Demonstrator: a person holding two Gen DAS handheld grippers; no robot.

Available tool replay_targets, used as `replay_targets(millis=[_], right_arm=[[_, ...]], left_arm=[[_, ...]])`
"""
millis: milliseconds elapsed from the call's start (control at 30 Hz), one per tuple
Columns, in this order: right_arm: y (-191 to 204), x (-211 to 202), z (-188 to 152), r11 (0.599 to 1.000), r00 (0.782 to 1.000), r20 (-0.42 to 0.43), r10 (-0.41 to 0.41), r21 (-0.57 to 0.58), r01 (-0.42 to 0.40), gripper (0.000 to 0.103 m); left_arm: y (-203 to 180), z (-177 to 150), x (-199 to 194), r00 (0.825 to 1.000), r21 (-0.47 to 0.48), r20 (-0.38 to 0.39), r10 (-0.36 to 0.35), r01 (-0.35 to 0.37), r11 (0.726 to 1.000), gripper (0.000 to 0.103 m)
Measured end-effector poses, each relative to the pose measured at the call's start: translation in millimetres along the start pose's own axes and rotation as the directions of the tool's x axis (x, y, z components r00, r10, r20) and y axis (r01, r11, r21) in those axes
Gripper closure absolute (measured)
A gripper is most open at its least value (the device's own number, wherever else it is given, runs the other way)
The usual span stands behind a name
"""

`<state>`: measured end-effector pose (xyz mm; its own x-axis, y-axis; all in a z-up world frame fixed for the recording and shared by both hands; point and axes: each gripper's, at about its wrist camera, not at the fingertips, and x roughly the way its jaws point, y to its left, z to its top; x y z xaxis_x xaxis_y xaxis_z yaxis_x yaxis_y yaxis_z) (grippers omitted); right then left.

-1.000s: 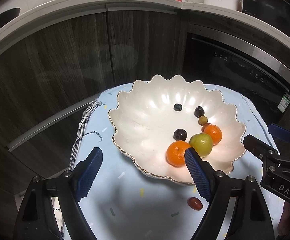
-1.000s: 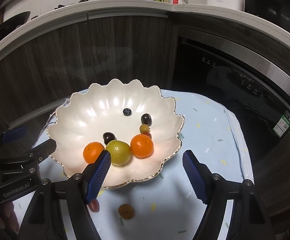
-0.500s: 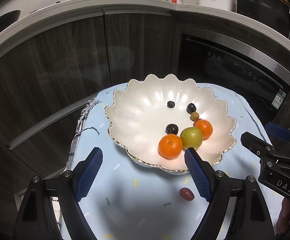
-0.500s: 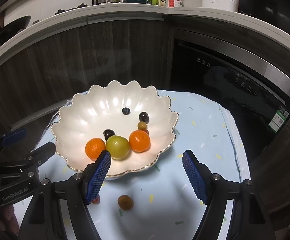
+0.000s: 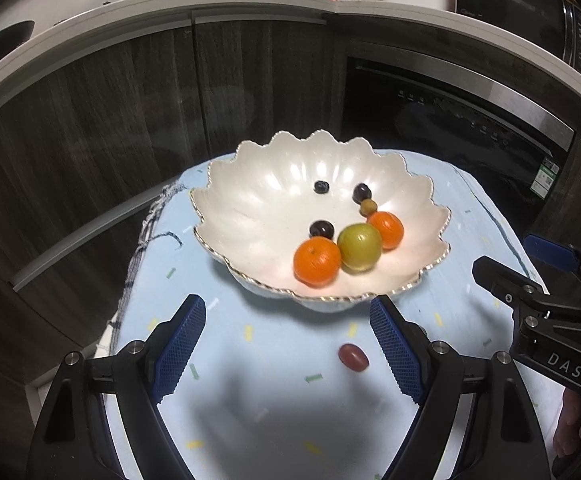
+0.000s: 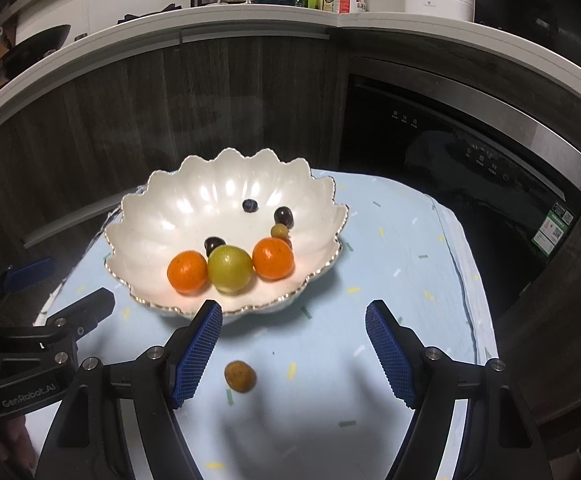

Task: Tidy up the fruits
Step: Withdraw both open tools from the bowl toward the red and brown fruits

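Observation:
A white scalloped bowl (image 5: 258, 208) (image 6: 170, 216) stands on a light blue cloth. It holds two oranges (image 5: 316, 261) (image 6: 273, 258), a green fruit (image 5: 359, 247) (image 6: 230, 268), and several small dark and olive fruits. A small red fruit (image 5: 353, 357) lies on the cloth in front of the bowl, near my left gripper's right finger. A small brown fruit (image 6: 240, 376) lies on the cloth between my right gripper's fingers. My left gripper (image 5: 288, 350) is open and empty. My right gripper (image 6: 294, 354) is open and empty. Both hover short of the bowl.
The cloth-covered table (image 5: 250, 400) is small, with edges close on both sides. Dark wood cabinets (image 5: 130, 120) and a black oven (image 6: 470, 160) stand behind. The countertop above carries bottles and a white pot (image 6: 438, 2).
Both grippers have drawn back and up from the bowl. The bowl now sits farther away and the loose red and brown fruits show more fully on the cloth.

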<state>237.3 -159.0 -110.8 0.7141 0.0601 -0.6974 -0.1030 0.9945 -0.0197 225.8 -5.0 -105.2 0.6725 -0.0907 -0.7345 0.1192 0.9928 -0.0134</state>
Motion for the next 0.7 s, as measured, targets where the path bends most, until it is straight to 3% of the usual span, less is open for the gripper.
replay_targets(millis=[700], right_arm=[[-2.4,9.0,-34.0,0.999,0.999,-0.038,0.027,-0.030,-0.029,0.028]], left_arm=[[-14.8,-32.8,8.5,1.000,0.052,-0.015,-0.023,0.024,0.998,0.023]])
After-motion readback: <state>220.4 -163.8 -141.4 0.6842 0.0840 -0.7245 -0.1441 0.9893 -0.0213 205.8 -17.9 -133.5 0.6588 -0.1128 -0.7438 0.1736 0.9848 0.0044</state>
